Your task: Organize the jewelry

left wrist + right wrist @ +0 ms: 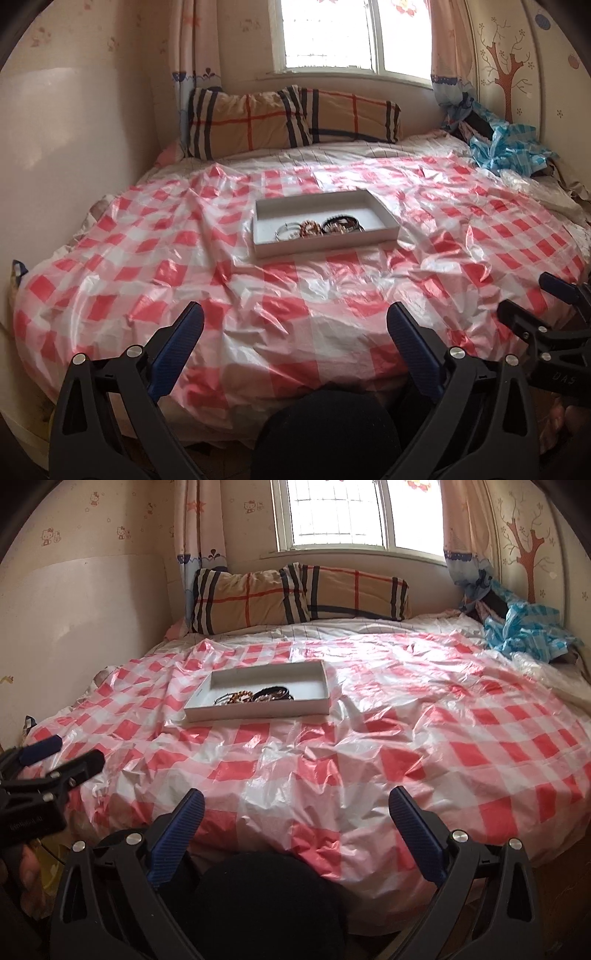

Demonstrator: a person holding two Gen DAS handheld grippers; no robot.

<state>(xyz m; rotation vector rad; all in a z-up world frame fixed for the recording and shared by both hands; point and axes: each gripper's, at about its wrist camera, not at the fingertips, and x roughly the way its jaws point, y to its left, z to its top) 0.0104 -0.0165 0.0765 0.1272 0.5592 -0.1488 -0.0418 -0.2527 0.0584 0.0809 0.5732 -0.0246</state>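
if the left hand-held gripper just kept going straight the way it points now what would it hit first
Probably the red-checked plastic sheet covering the bed; the open left hand-held gripper aims low over it. The white tray of bracelets lies farther along that line, though depth is hard to judge here.

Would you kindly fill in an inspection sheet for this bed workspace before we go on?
Surface: bed covered by a crinkled red-and-white checked plastic sheet.
Job's things: white tray near the middle; silver bangles, brown bead bracelet and dark bracelets bunched along its near side.
Clutter: blue-and-white plastic heaped at the far right corner.
Grippers: left gripper and right gripper both open, empty, over the near edge of the bed.
Cables: nothing seen.
Surroundings: two plaid pillows under a bright window; curtains on both sides.
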